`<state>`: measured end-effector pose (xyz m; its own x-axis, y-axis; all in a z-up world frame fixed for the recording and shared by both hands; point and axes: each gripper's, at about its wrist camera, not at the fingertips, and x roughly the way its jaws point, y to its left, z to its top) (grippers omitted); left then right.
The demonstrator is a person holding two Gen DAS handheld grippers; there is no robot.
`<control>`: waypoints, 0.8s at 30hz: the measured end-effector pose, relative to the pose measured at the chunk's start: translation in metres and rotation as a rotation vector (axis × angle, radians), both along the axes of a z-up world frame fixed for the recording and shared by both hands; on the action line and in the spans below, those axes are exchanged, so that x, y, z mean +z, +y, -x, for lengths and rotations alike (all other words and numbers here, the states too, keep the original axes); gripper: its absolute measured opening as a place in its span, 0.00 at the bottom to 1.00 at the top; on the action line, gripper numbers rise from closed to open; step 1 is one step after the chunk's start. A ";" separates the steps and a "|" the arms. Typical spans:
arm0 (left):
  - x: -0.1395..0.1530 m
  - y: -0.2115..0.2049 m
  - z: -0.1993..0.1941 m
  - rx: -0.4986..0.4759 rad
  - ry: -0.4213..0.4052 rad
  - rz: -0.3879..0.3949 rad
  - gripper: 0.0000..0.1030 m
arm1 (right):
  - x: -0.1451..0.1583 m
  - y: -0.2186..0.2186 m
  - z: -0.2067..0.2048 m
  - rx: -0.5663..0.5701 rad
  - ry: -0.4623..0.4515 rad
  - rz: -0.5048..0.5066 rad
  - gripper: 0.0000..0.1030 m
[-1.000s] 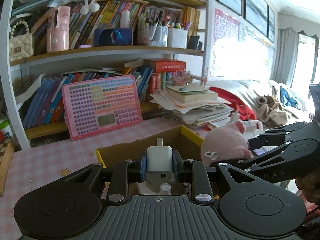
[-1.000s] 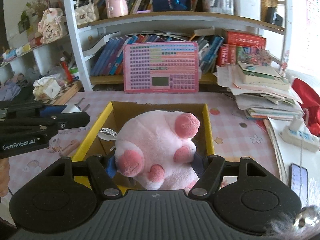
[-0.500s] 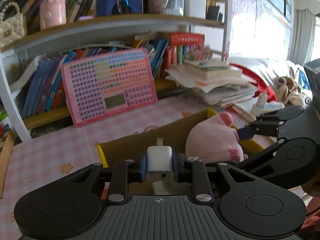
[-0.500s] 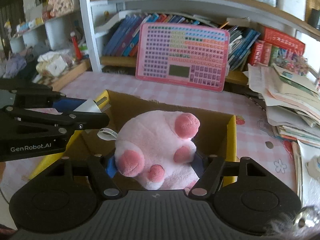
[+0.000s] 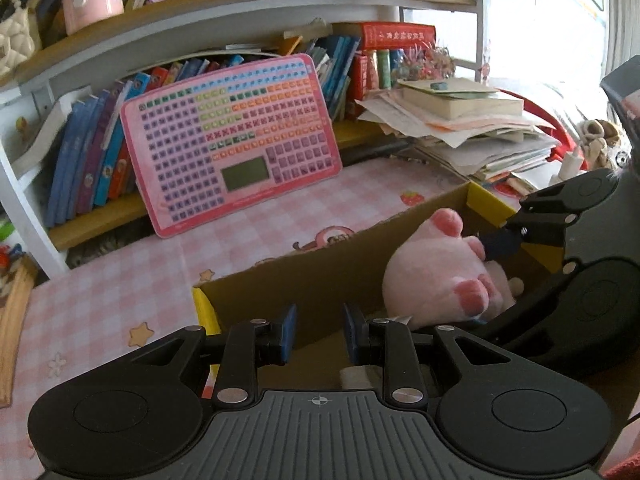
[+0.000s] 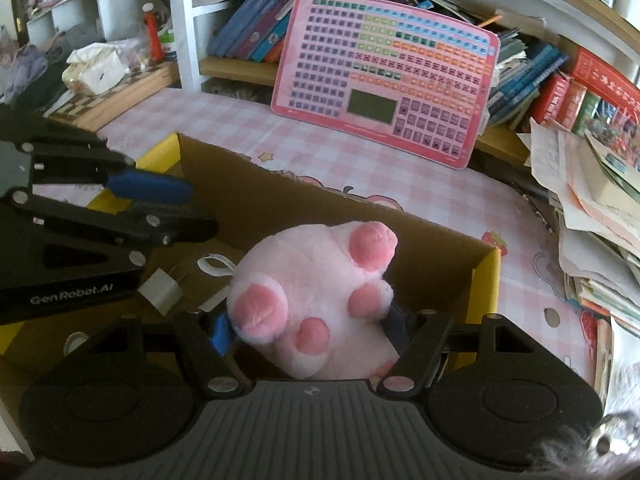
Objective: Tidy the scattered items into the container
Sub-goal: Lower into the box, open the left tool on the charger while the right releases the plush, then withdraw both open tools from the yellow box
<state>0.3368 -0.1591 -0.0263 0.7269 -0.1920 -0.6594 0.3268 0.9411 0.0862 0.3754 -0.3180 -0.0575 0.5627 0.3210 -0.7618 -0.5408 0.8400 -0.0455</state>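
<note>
While the right hand-held gripper (image 6: 309, 324) clasps the fluffy pink plush toy (image 6: 304, 280) inside the brown cardboard box (image 6: 300, 208) on the checked table (image 6: 360, 168), its jaws just easing wider, the left hand-held gripper (image 5: 319, 320) stands narrowly parted and empty; the blocky white charger (image 6: 160, 292) lies on the box floor.

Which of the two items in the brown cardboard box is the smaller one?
The white charger block lying on the floor of the brown cardboard box; the fluffy pink plush toy beside it is far bigger.
</note>
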 end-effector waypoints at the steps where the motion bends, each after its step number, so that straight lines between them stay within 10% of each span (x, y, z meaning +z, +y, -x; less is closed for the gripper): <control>1: 0.000 0.001 0.000 0.007 0.001 0.004 0.24 | -0.001 0.001 0.000 0.005 -0.002 0.004 0.69; 6: 0.002 0.003 0.003 0.024 -0.003 0.021 0.32 | -0.001 0.002 -0.002 0.006 -0.006 0.005 0.72; 11: 0.010 0.008 0.012 0.049 -0.050 0.043 0.83 | 0.002 0.000 0.005 -0.007 -0.016 -0.013 0.78; 24: 0.053 0.030 0.072 0.110 -0.206 0.104 0.93 | 0.041 -0.006 0.057 -0.057 -0.137 -0.077 0.83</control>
<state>0.2651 -0.1289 0.0263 0.8643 -0.1631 -0.4757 0.2073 0.9774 0.0415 0.3188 -0.3243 -0.0170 0.6788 0.3401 -0.6508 -0.4853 0.8729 -0.0499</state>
